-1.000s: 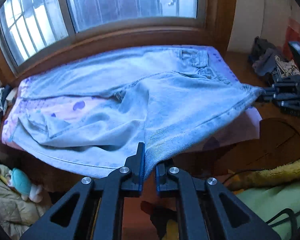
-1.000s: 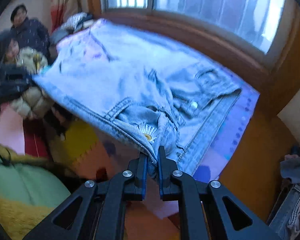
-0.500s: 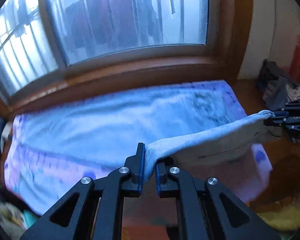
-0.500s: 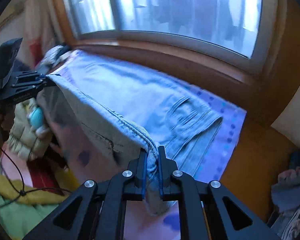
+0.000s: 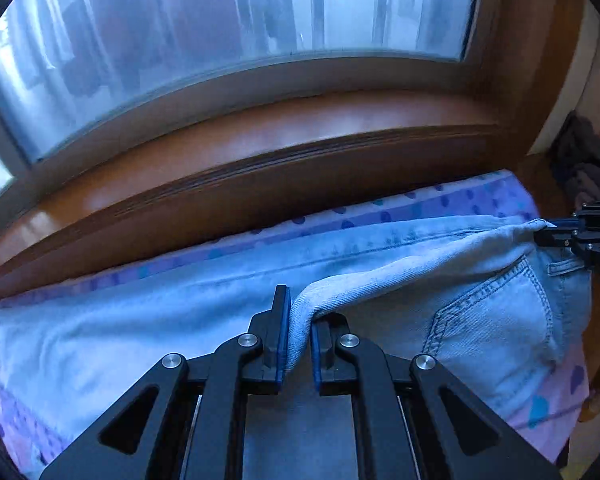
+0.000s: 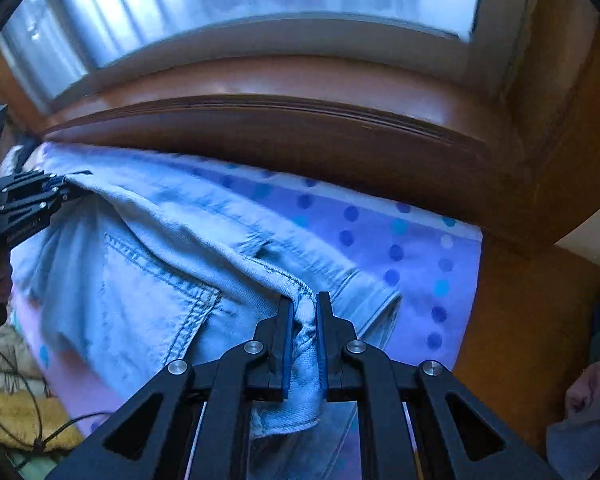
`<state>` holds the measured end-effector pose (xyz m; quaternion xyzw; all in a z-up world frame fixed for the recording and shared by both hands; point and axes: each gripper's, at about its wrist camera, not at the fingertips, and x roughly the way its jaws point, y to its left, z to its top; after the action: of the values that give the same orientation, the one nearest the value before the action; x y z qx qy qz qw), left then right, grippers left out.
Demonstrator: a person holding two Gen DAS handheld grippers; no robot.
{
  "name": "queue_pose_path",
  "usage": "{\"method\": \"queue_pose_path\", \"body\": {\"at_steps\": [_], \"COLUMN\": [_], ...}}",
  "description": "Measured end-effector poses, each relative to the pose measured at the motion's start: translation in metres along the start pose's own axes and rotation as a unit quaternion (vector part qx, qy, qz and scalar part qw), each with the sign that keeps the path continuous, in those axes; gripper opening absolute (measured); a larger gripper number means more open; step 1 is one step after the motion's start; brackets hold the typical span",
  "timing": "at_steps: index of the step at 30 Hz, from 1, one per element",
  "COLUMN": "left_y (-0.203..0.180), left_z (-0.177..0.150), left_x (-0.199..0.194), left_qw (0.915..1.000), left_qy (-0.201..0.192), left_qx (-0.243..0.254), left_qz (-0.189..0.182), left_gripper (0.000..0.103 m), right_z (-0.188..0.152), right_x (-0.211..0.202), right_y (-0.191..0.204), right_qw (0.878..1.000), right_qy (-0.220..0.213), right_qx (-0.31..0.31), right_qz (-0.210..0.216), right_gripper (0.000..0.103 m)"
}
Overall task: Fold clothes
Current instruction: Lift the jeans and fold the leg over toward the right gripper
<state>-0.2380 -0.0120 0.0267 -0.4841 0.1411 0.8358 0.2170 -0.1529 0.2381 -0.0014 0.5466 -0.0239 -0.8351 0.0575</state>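
Note:
Light blue jeans (image 5: 148, 320) lie along a purple dotted sheet (image 5: 452, 200) below the window sill. My left gripper (image 5: 300, 320) is shut on a fold of the denim, pinched between its blue pads. In the right wrist view the jeans (image 6: 132, 288) show a back pocket, and my right gripper (image 6: 303, 320) is shut on the bunched waistband edge. A raised ridge of cloth runs between the two grippers. Each gripper shows in the other's view: the right gripper (image 5: 556, 226) at the right edge, the left gripper (image 6: 70, 188) at the left edge.
A brown wooden sill (image 5: 260, 148) and a frosted window (image 5: 240, 16) rise right behind the jeans. Dark clothes (image 5: 584, 160) are piled at the far right. A yellow fluffy cloth with a black cable (image 6: 24, 412) lies low on the left. The dotted sheet (image 6: 412, 248) ends at a wooden surface (image 6: 520, 320).
Both grippers carried the near half of the jeans over towards the window and down onto the far half. The window and sill now fill the top of both views.

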Motion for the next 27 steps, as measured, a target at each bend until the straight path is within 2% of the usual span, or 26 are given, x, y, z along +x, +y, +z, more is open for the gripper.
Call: {"method": "queue_pose_path", "body": {"at_steps": [4,7,12,16,18,21,23,25,27], "left_y": [0.001,0.003,0.006,0.005,0.004,0.001,-0.002,-0.002,-0.001], "left_z": [0.014,0.017,0.009,0.007,0.007,0.008,0.008,0.006,0.002], "left_x": [0.038,0.064,0.085,0.082,0.074,0.066,0.072,0.079,0.076], "left_qw": [0.9998,0.9992,0.9982,0.9983,0.9985,0.9989,0.9986,0.9981,0.998], "left_qy": [0.018,0.038,0.052,0.051,0.047,0.04,0.05,0.058,0.057], "left_qx": [0.004,0.005,0.0,0.003,0.002,0.005,0.009,0.005,-0.005], "left_qz": [-0.009,-0.015,-0.029,-0.029,-0.027,-0.021,-0.016,-0.02,-0.027], "left_gripper": [0.009,0.009,0.009,0.01,0.011,0.018,0.019,0.019,0.019], "right_z": [0.011,0.014,-0.004,-0.029,-0.033,-0.032,-0.03,-0.03,-0.03], "right_x": [0.024,0.03,-0.023,-0.058,-0.054,-0.021,0.002,0.031,0.038], "right_y": [-0.016,-0.031,-0.068,-0.081,-0.065,-0.037,-0.021,-0.023,-0.027], "right_qw": [0.999,0.998,0.987,0.977,0.982,0.992,0.996,0.996,0.995], "right_qy": [0.012,0.012,-0.07,-0.103,-0.103,-0.076,-0.056,-0.029,-0.04], "right_qx": [0.031,0.06,0.143,0.184,0.158,0.105,0.076,0.079,0.086], "right_qz": [-0.009,-0.002,-0.02,-0.016,-0.004,0.0,-0.002,-0.022,-0.03], "right_gripper": [0.011,0.015,0.045,0.045,0.045,0.044,0.044,0.044,0.044]}}
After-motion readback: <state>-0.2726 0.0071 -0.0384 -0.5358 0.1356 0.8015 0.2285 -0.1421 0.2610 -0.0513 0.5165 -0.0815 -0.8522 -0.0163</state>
